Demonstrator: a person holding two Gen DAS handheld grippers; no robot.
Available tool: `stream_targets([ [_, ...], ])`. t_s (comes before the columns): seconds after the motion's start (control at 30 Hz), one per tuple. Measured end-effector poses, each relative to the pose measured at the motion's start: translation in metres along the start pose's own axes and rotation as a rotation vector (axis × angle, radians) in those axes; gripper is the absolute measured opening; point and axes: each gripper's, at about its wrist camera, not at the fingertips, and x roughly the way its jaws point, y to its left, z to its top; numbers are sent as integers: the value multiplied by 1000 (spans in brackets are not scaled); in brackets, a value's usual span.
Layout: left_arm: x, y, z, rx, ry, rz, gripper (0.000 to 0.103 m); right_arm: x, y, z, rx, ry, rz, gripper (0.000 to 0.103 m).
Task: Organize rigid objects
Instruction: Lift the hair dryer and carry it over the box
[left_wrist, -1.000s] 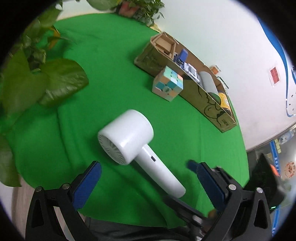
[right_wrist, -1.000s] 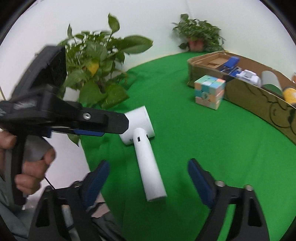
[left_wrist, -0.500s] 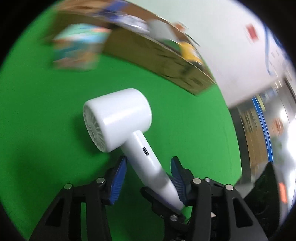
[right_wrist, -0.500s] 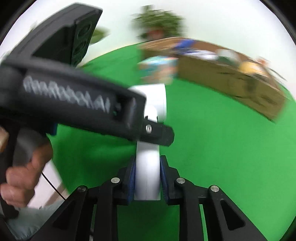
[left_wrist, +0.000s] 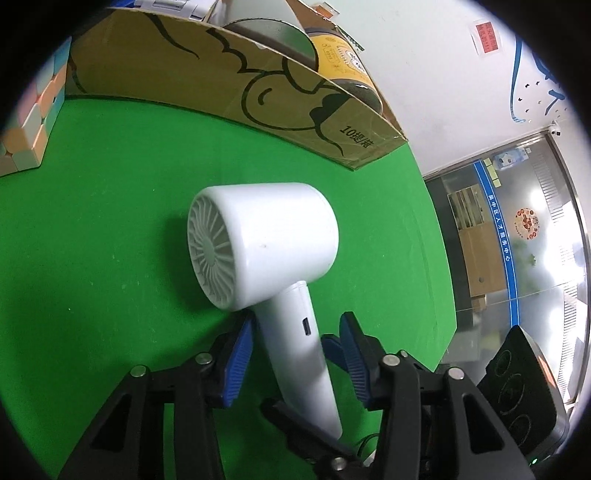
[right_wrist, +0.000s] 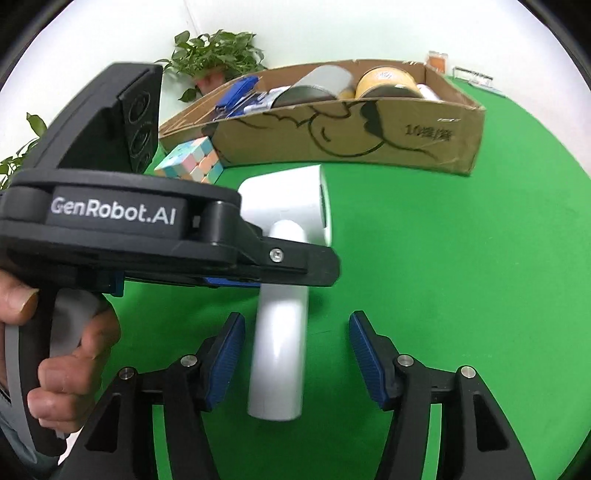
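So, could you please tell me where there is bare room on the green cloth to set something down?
Bare green cloth lies right of the white hair dryer, in front of the brown cardboard box. It is crowded by the pastel puzzle cube, and the box itself is packed.

White hair dryer on its side on green cloth, handle toward camera

The hair dryer lies before the cardboard box, the cube to its left.
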Motion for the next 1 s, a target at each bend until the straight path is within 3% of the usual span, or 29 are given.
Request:
stream_targets([
  [0.07,-8,13,5,-12,5,0,34,1,2,-1,-7,2,-1,57],
  [0.13,-7,18,6,-33,14,-12,33,3,4,0,-15,-3,-7,55],
  [0.23,-8,19,5,-25,24,-5,33,3,7,0,-25,-5,-30,38],
  [0.3,-8,18,5,-18,27,-7,33,0,11,-6,-31,-2,-29,32],
  [0.47,-20,6,2,39,-2,38,31,-4,16,-6,-14,-19,-32,30],
  [0.73,-80,-49,16,212,-177,81,31,-60,37,23,-47,-244,-48,30],
  [1.0,-136,-94,52,367,-320,153,31,-94,57,83,-67,-404,-51,30],
])
